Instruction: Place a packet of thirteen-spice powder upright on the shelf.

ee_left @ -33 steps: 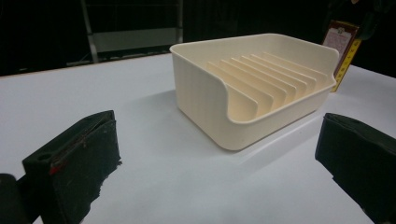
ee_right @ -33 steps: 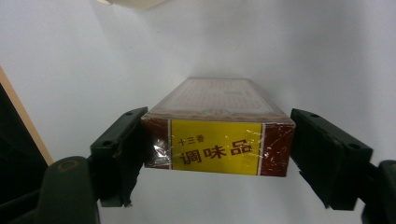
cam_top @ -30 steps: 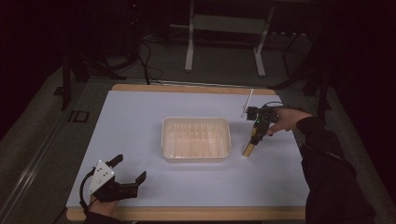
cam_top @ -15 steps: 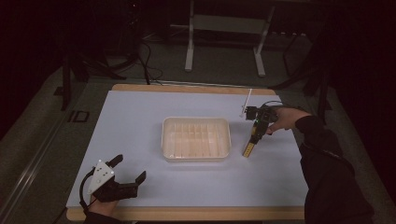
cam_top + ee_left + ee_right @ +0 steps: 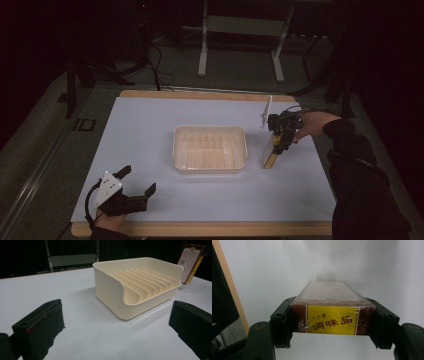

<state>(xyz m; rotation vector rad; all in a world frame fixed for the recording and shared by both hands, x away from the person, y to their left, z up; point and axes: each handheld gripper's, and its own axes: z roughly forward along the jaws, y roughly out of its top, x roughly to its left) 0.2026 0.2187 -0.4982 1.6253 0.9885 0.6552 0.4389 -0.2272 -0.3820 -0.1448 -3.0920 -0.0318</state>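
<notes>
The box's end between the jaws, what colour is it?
Yellow panel with dark red characters on the box, brown edges; right gripper view shows it best.

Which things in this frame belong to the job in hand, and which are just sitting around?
In the job:
- right claw, shut on the box
- box of seasoning, standing on the table just right of the tray
- cream ribbed tray, mid-table, empty

Just lying about:
- left claw, open, idle at the near-left corner
- metal stand on the floor behind

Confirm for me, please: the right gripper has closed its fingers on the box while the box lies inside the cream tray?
Not quite. The right gripper does grip the box, but the high view shows it standing on the table beside the cream tray, not inside it.
</notes>
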